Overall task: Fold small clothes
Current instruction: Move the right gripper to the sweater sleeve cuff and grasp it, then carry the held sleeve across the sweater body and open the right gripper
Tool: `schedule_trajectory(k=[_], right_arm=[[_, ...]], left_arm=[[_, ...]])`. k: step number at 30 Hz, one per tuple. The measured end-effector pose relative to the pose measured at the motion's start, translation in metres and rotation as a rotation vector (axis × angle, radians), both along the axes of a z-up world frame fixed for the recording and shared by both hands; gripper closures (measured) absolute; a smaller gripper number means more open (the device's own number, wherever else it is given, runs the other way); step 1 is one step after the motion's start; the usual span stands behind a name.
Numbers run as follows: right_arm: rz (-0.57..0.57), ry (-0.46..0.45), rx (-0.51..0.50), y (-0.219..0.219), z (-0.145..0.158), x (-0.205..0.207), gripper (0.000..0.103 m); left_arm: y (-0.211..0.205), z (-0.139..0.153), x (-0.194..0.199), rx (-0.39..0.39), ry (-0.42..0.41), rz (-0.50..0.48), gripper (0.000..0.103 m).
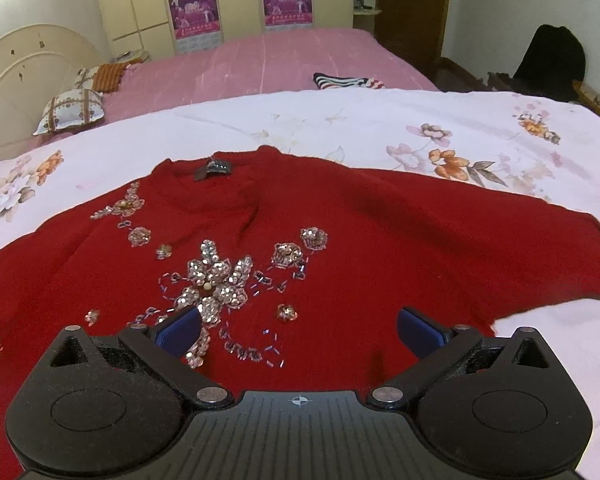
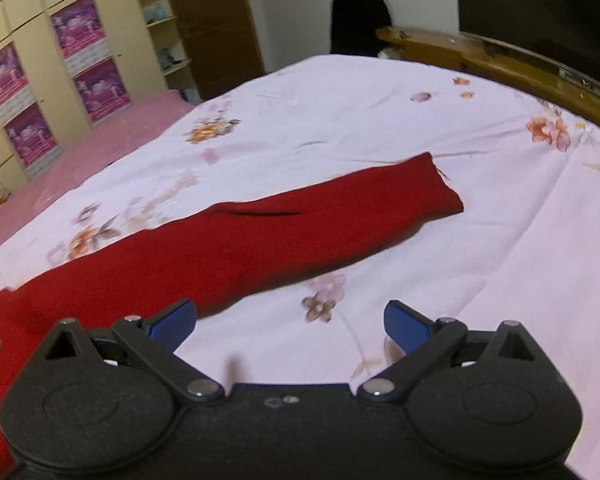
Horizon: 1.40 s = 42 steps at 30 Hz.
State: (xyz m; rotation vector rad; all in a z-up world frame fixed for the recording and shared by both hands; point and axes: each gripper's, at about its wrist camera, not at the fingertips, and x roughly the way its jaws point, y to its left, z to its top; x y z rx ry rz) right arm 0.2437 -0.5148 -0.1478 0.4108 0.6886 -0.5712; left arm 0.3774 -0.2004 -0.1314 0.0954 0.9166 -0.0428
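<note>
Lying flat, front up, on the floral sheet point(image 1: 340, 120), the red sweater point(image 1: 340, 220) awaits folding. Left gripper point(image 1: 300, 334) hovers spread over the sequins point(image 1: 216, 280), empty. Right gripper point(image 2: 290, 322), equally agape, should pinch the outstretched sleeve point(image 2: 340, 216) at its cuff and fold inward.

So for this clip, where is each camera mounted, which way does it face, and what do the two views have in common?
Left wrist: sits on the left gripper, looks forward over the red sweater, its sequin front, toward the wardrobe; only its open blue-padded fingers show.
Right wrist: sits on the right gripper, looks along the sweater's outstretched sleeve on the floral sheet; only its open fingers show.
Shared: the sweater, the sheet, the wardrobe.
</note>
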Motion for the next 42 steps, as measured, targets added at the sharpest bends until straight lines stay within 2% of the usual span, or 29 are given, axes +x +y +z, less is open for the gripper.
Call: schedule_trajectory(k=[9, 18, 19, 20, 21, 22, 24, 25, 26, 27, 29, 30, 32, 36, 42], right_arm=[[-0.089, 0.009, 0.037, -0.041, -0.018, 0.020, 0.005], [-0.100, 0.039, 0.017, -0.054, -0.027, 0.029, 0.010], [-0.105, 0.036, 0.012, -0.055, -0.027, 0.030, 0.015], [-0.109, 0.035, 0.008, -0.057, -0.027, 0.030, 0.028], [-0.116, 0.036, 0.003, -0.058, -0.027, 0.031, 0.036], [-0.120, 0.033, 0.002, -0.061, -0.026, 0.032, 0.041], [-0.119, 0.020, 0.018, -0.065, -0.025, 0.032, 0.041], [-0.118, 0.007, 0.029, -0.067, -0.025, 0.032, 0.045], [-0.116, -0.003, 0.036, -0.069, -0.025, 0.032, 0.057], [-0.121, -0.008, 0.038, -0.071, -0.024, 0.032, 0.063], [-0.123, -0.028, 0.046, -0.073, -0.024, 0.030, 0.086], [-0.121, -0.036, 0.052, -0.074, -0.024, 0.030, 0.090], [-0.116, -0.054, 0.041, -0.072, -0.021, 0.028, 0.095], [-0.059, -0.098, -0.017, -0.057, -0.007, 0.031, 0.096], [0.155, -0.183, -0.109, 0.003, 0.028, 0.055, 0.097]], left_arm=[[0.004, -0.012, 0.019, 0.008, 0.014, 0.031, 0.000], [0.002, -0.019, 0.030, 0.017, 0.029, 0.038, 0.000], [0.001, -0.020, 0.031, 0.019, 0.030, 0.037, 0.000], [0.001, -0.021, 0.032, 0.019, 0.031, 0.036, 0.000], [0.001, -0.022, 0.032, 0.019, 0.033, 0.036, 0.000], [0.000, -0.023, 0.033, 0.018, 0.037, 0.035, 0.000], [0.001, -0.024, 0.034, 0.018, 0.041, 0.034, 0.000], [0.001, -0.025, 0.034, 0.018, 0.042, 0.035, 0.000], [0.002, -0.025, 0.035, 0.018, 0.043, 0.037, 0.000], [0.003, -0.025, 0.035, 0.016, 0.044, 0.038, 0.000], [0.005, -0.024, 0.035, 0.008, 0.037, 0.040, 0.000], [0.007, -0.023, 0.035, 0.004, 0.031, 0.038, 0.000], [0.010, -0.020, 0.035, -0.005, 0.021, 0.033, 0.000], [0.017, -0.015, 0.035, -0.015, 0.012, 0.029, 0.000], [0.042, -0.007, 0.033, -0.038, -0.004, 0.062, 0.000]])
